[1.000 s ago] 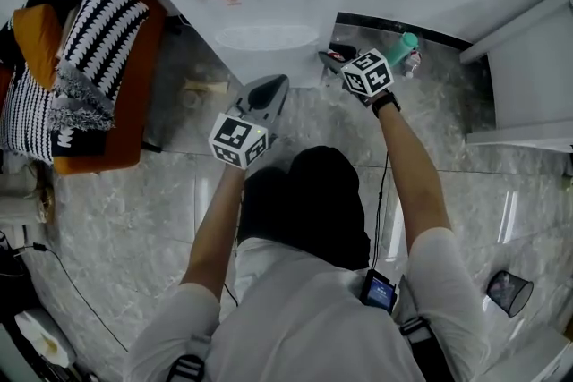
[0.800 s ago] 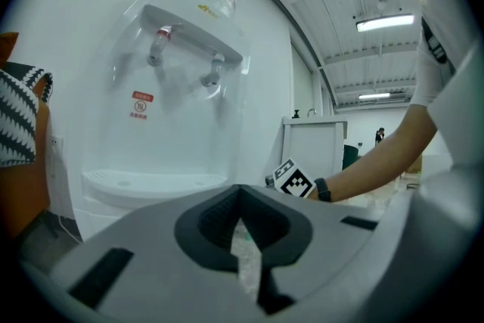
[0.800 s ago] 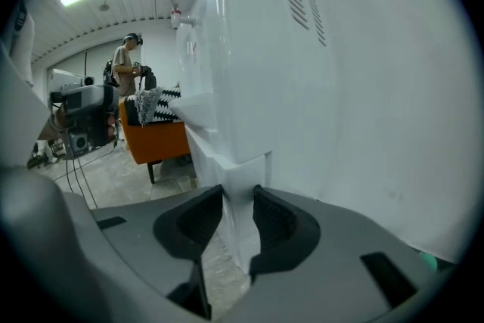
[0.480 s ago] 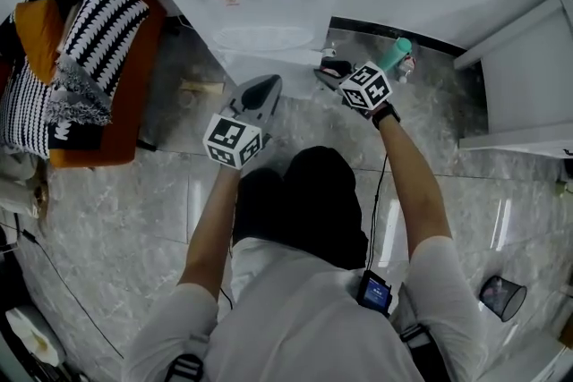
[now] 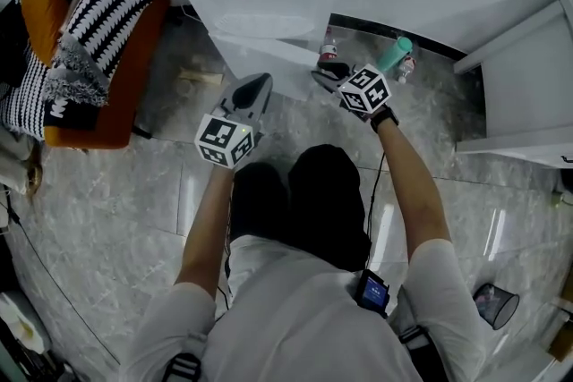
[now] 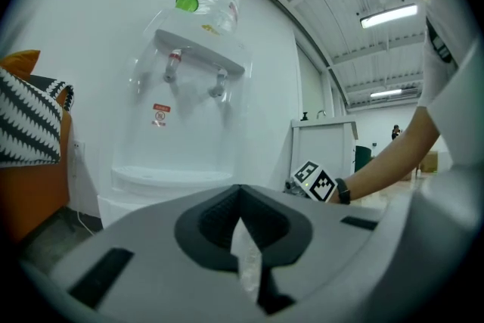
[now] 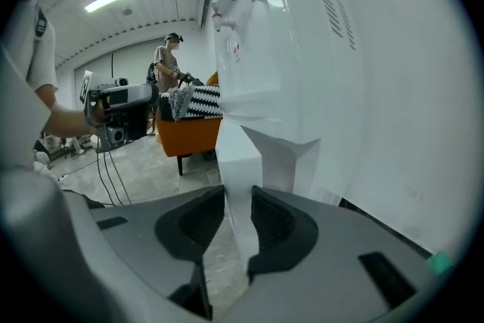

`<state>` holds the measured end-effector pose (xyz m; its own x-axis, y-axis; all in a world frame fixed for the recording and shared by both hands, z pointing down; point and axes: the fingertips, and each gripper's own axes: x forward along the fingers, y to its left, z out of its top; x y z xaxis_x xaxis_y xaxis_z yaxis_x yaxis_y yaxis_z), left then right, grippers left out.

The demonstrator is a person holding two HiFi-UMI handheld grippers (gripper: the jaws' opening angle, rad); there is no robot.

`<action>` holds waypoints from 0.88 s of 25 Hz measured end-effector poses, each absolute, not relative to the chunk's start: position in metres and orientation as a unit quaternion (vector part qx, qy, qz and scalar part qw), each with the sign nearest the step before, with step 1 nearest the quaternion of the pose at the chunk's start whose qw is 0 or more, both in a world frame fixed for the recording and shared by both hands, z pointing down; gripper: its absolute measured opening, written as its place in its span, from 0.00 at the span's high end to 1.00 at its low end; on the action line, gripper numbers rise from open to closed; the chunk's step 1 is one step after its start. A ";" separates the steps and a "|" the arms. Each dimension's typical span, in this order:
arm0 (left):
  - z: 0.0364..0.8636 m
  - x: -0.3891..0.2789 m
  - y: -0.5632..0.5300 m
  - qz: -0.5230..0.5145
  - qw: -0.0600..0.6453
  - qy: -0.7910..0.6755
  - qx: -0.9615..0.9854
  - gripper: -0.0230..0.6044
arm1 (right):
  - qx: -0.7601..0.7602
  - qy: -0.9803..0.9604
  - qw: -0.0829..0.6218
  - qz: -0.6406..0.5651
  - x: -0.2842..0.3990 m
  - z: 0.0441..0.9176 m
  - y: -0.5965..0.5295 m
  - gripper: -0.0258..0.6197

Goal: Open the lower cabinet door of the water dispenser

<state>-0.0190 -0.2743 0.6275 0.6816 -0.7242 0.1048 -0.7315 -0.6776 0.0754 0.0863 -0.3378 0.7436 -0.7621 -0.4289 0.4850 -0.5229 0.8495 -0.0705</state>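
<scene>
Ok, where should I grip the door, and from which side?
Grip its free vertical edge, coming from the right in the head view. The door is a thin flat panel standing ajar, so the jaws can straddle that edge, one pad on each face. The right gripper pinches it there.

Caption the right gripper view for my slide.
Right gripper jaws closed on the edge of the water dispenser's lower cabinet door.

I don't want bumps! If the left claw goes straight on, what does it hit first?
The left claw would probably meet the water dispenser, low on its front under the drip tray; depth is unclear.
</scene>
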 end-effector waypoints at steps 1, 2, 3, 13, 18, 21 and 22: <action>0.628 -0.021 -0.272 0.033 0.055 -0.400 0.914 0.96 | 0.252 -0.934 0.233 0.101 0.085 0.744 -0.335 0.78; 0.628 -0.024 -0.270 0.033 0.055 -0.403 0.913 0.96 | 0.247 -0.935 0.235 0.099 0.084 0.744 -0.331 0.78; 0.627 -0.026 -0.268 0.033 0.055 -0.405 0.912 0.96 | 0.241 -0.936 0.238 0.097 0.082 0.744 -0.327 0.78; 0.622 -0.044 -0.251 0.032 0.050 -0.425 0.903 0.96 | 0.200 -0.944 0.256 0.066 0.062 0.745 -0.294 0.95; 0.621 -0.060 -0.244 0.028 0.051 -0.440 0.896 0.96 | 0.161 -0.948 0.269 0.051 0.046 0.745 -0.273 0.95; 0.622 -0.070 -0.239 0.025 0.052 -0.448 0.892 0.96 | 0.141 -0.947 0.287 0.033 0.036 0.750 -0.260 0.95; 0.622 -0.073 -0.237 0.026 0.052 -0.450 0.891 0.96 | 0.133 -0.947 0.293 0.026 0.031 0.752 -0.254 0.95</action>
<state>-0.0732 -0.2374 0.6222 0.5933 -0.7997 0.0923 -0.8050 -0.5892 0.0696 0.0311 -0.2544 0.7525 -0.7933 -0.2361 0.5611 -0.2665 0.9634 0.0286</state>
